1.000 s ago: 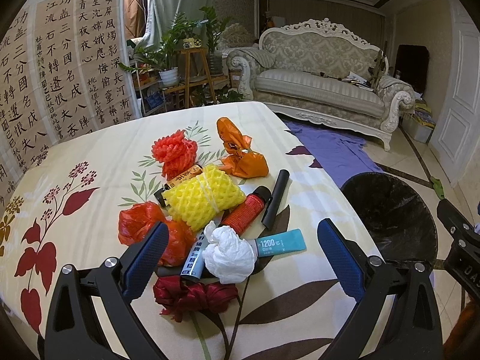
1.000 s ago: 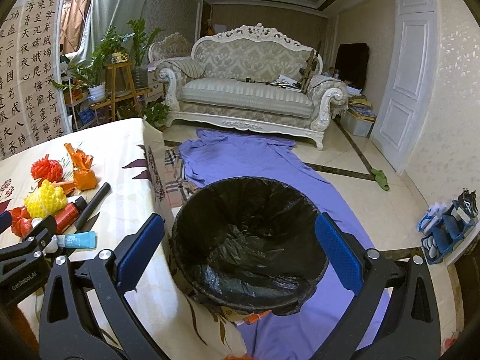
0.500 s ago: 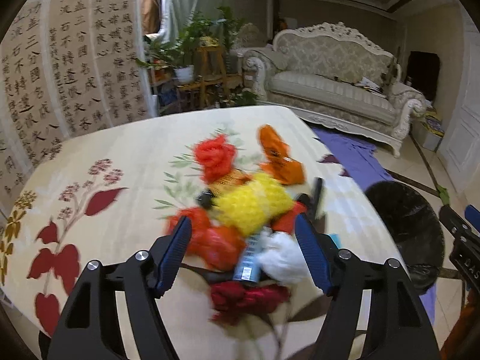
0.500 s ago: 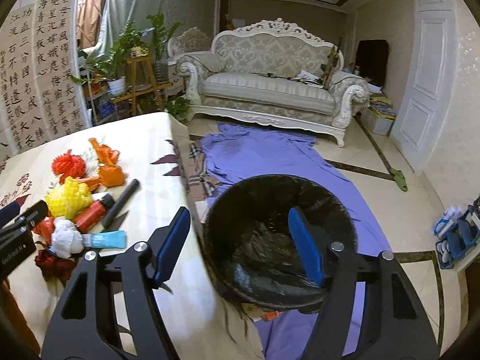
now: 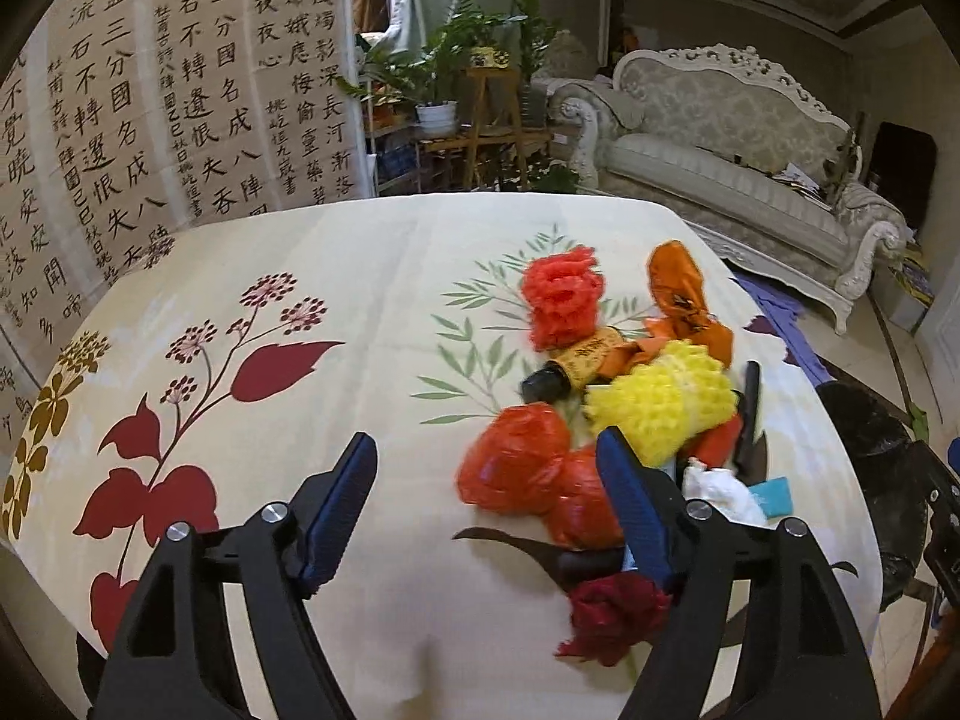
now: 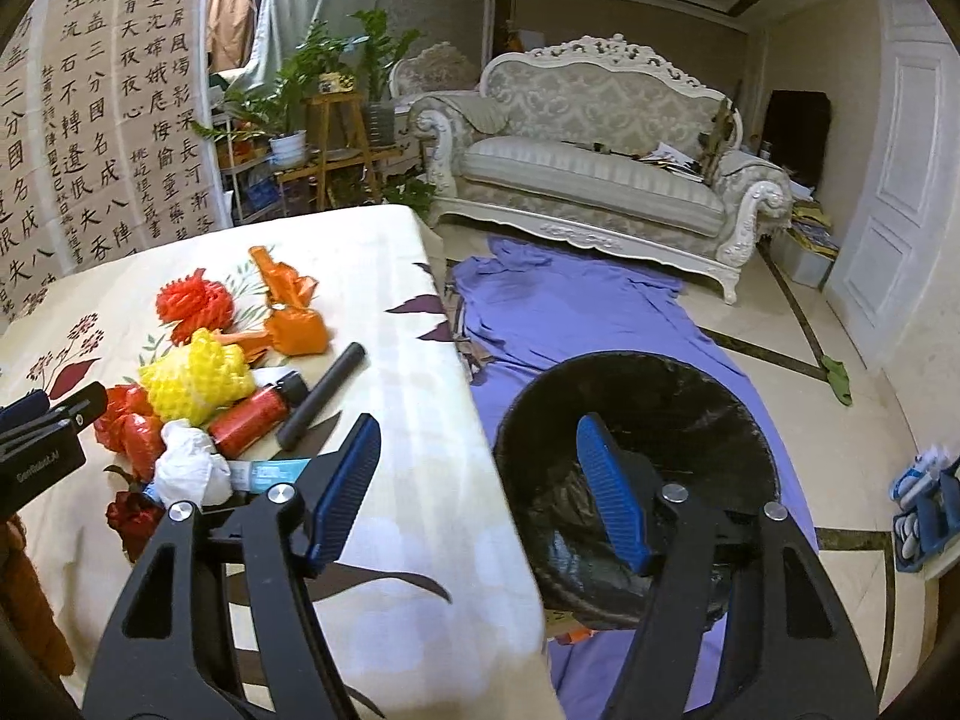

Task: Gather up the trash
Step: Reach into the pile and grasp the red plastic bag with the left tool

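A pile of trash lies on the floral tablecloth (image 5: 372, 312): a yellow foam net (image 5: 663, 402), a red foam net (image 5: 561, 294), an orange bag (image 5: 690, 306), a red plastic bag (image 5: 522, 468), a white wad (image 6: 192, 468), a dark red wad (image 5: 618, 612), a red bottle (image 6: 252, 417) and a black tube (image 6: 321, 396). My left gripper (image 5: 489, 474) is open and empty, just left of the pile. My right gripper (image 6: 480, 462) is open and empty, over the table edge beside the black-lined bin (image 6: 648, 462).
The bin stands on the floor right of the table, on a purple cloth (image 6: 570, 312). A white sofa (image 6: 600, 162) and plant stands (image 6: 336, 138) are behind. A calligraphy screen (image 5: 150, 90) stands to the left. Shoes (image 6: 924, 498) lie at far right.
Both grippers have narrowed their opening but stay open. The left view has swung left, so the pile now sits to the right. The right view has shifted left toward the table.
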### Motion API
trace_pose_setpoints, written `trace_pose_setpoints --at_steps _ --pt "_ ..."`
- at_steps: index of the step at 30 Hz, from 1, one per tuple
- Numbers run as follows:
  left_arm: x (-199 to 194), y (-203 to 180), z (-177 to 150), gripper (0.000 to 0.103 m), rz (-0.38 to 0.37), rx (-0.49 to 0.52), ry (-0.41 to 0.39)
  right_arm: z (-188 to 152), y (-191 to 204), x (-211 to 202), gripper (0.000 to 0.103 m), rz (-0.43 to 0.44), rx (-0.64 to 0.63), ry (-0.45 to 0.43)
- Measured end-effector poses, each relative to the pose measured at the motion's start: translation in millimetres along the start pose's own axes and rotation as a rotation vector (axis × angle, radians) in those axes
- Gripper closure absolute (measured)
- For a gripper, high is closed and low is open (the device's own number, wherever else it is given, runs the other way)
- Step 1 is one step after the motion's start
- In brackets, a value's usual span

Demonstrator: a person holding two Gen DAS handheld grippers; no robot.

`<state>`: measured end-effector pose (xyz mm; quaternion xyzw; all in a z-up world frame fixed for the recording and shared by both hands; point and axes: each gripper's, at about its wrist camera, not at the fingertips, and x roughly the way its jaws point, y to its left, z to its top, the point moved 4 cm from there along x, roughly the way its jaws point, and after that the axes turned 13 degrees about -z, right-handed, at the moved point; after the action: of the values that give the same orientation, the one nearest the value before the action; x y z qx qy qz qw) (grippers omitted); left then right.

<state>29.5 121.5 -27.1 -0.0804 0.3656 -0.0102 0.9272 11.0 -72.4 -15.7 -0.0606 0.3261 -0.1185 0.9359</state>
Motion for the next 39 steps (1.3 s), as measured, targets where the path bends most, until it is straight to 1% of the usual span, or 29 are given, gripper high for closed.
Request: trace_pose_setpoints --at_steps 5,9,12,19,21,22,23,24,25,27,28,30,32,35,39 --pt "3.0 18.1 0.4 0.026 0.008 -0.034 0.012 0.3 9.3 -0.9 0.037 0.016 -0.014 0.000" --pt "8.8 22.2 0.2 0.022 -0.003 -0.041 0.024 0.4 16.6 1.4 0.037 0.030 -0.021 0.008" --pt "17.5 19.3 -0.2 0.019 -0.020 -0.040 0.045 -0.4 20.9 1.4 0.036 0.035 -0.023 0.008" --pt "33.3 14.3 -1.3 0.019 -0.074 -0.068 0.076 -2.3 25.2 5.5 0.036 0.043 -0.029 0.023" --pt "34.4 13.0 -1.4 0.019 -0.099 -0.076 0.080 -2.8 27.1 6.7 0.036 0.047 -0.029 0.027" --pt "34.6 11.8 -2.5 0.019 -0.124 -0.078 0.083 -3.0 28.1 7.0 0.035 0.050 -0.030 0.028" --pt "34.9 11.2 -3.3 0.023 -0.139 -0.080 0.085 -3.0 29.6 7.3 0.035 0.052 -0.031 0.028" --pt "35.4 10.5 -4.9 0.034 -0.178 -0.087 0.088 -2.9 31.0 7.5 0.035 0.055 -0.033 0.028" --pt "35.6 9.6 -5.9 0.038 -0.215 -0.096 0.089 -2.5 32.3 7.5 0.035 0.058 -0.035 0.028" --pt "36.2 10.4 -7.3 0.055 -0.301 -0.130 0.089 -1.8 34.9 6.7 0.035 0.063 -0.039 0.025" --pt "35.8 10.8 -7.5 0.055 -0.327 -0.137 0.088 -1.5 36.2 6.1 0.035 0.065 -0.042 0.024" --pt "34.5 10.8 -7.3 0.056 -0.332 -0.129 0.087 -1.5 38.7 6.4 0.035 0.065 -0.049 0.025" --pt "31.1 9.6 -7.0 0.066 -0.318 -0.099 0.074 -1.1 40.8 6.2 0.035 0.059 -0.056 0.025" --pt "29.5 9.6 -6.7 0.066 -0.320 -0.084 0.074 0.2 40.6 4.8 0.035 0.055 -0.055 0.025" --pt "21.7 15.4 1.2 0.067 -0.280 -0.066 0.051 3.5 41.1 2.0 0.035 0.062 -0.049 0.015"
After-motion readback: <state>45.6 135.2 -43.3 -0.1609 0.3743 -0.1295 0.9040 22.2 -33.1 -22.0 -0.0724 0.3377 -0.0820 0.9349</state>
